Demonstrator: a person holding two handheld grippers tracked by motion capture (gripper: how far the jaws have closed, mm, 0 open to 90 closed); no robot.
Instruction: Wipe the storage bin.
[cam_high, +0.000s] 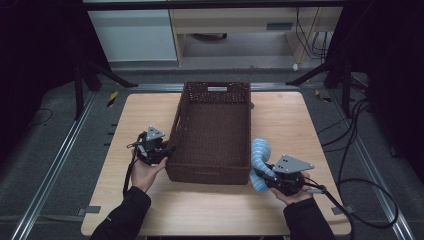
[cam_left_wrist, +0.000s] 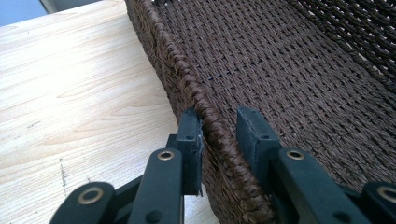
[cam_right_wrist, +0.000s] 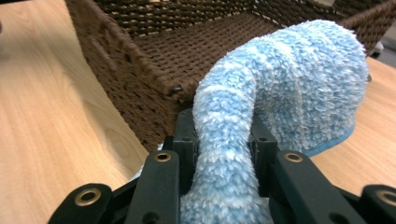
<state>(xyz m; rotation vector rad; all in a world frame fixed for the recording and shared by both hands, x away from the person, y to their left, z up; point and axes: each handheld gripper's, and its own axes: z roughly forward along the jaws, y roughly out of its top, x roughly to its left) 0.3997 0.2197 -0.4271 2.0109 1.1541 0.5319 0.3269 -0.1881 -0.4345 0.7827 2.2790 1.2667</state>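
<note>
- Plainly, the fluffy blue-and-white striped sock (cam_right_wrist: 280, 88) is the thing being handled — it is clamped between the jaws of the right gripper (cam_right_wrist: 224, 140), bunched at a narrow part, with the rest arching up and drooping over toward the woven basket (cam_high: 212, 130).
- In the high view the sock (cam_high: 261, 162) sits at about 4 o'clock on the surface (cam_high: 290, 120), just beside the basket's near right corner and outside it.
- It looks light, soft and limp: it will probably flop and trail rather than hold a shape, so a pinch across a bunched fold, as now, seems the safest hold. The plush pile should not be slippery, though it may snag on the wicker.
- The left gripper (cam_left_wrist: 219, 135) has its jaws drawn in on the basket's left rim (cam_left_wrist: 205, 116) — one jaw outside, one inside, at about 8 o'clock.
- The basket looks stiff and light; its rim is a firm place to steady it.
</note>
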